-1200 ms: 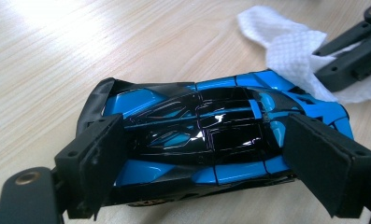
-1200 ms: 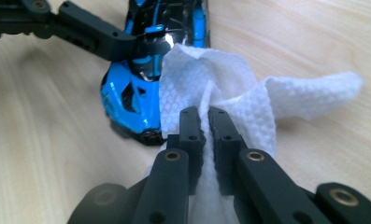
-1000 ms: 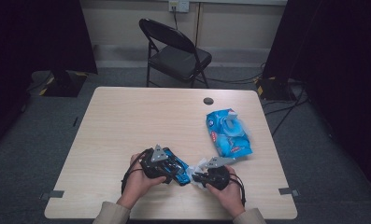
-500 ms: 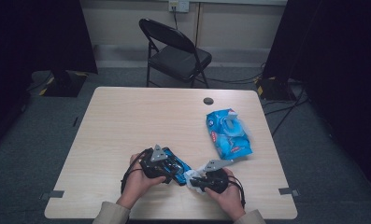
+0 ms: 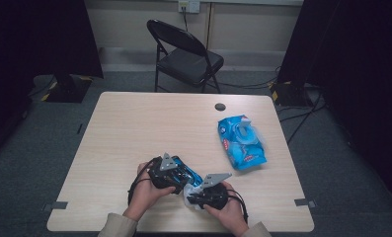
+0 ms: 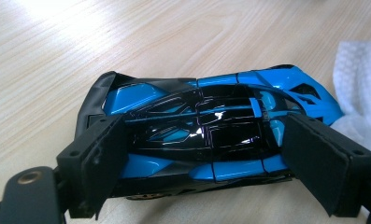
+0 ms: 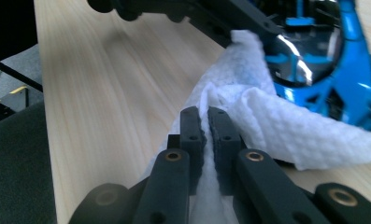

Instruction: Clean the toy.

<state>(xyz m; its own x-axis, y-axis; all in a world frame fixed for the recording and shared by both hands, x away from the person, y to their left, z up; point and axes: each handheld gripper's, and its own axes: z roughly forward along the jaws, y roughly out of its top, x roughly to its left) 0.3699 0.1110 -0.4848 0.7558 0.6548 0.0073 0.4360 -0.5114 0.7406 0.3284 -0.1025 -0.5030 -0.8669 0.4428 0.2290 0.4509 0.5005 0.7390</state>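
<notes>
While our left gripper (image 6: 206, 186) clamps the blue toy car (image 6: 206, 135) across its long axis, the white wipe (image 7: 267, 126) pinched in our right gripper (image 7: 205, 116) touches the car's end just ahead of it.

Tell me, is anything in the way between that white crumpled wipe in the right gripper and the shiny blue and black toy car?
Nothing visible. The white textured wipe, pinched in the right gripper, already lies against the blue and black toy car, which sits between the left gripper's jaws.
</notes>
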